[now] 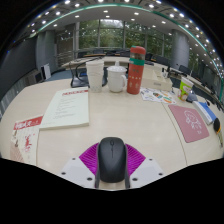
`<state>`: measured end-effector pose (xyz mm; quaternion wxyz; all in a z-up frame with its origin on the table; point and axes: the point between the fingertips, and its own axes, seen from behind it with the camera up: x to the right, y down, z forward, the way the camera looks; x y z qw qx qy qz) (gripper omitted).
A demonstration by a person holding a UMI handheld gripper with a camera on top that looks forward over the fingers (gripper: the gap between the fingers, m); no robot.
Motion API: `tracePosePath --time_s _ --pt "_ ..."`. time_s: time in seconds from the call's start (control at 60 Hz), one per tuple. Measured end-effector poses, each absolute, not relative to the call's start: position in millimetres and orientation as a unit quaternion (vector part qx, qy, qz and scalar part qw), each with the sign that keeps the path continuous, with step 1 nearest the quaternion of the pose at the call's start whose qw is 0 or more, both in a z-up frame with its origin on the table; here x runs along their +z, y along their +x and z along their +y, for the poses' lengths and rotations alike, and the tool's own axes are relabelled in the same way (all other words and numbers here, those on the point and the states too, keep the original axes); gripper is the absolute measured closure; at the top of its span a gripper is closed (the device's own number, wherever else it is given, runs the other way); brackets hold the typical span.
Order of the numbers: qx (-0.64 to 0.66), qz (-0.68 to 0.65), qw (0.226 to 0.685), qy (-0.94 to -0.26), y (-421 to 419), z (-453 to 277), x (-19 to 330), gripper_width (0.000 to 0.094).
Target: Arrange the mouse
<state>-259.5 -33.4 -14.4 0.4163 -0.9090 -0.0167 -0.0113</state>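
A black computer mouse (112,158) sits between my gripper's (112,163) two fingers. The magenta pads (90,158) show at both of its sides and press against it. The mouse looks lifted a little above the light wooden table (120,115), with its front pointing away from me. The fingers are closed on the mouse's flanks.
Ahead lie a white paper sheet (68,107) and a red-printed leaflet (26,132) to the left, a pink mat (188,121) to the right. Beyond stand a red-and-green bottle (136,70), a white cup (117,78) and a clear container (95,73).
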Motion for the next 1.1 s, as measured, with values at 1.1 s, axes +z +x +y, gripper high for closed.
tracePosePath --time_s 1.1 --pt "0.006 0.039 0.436 -0.899 133 76 -6 0.049"
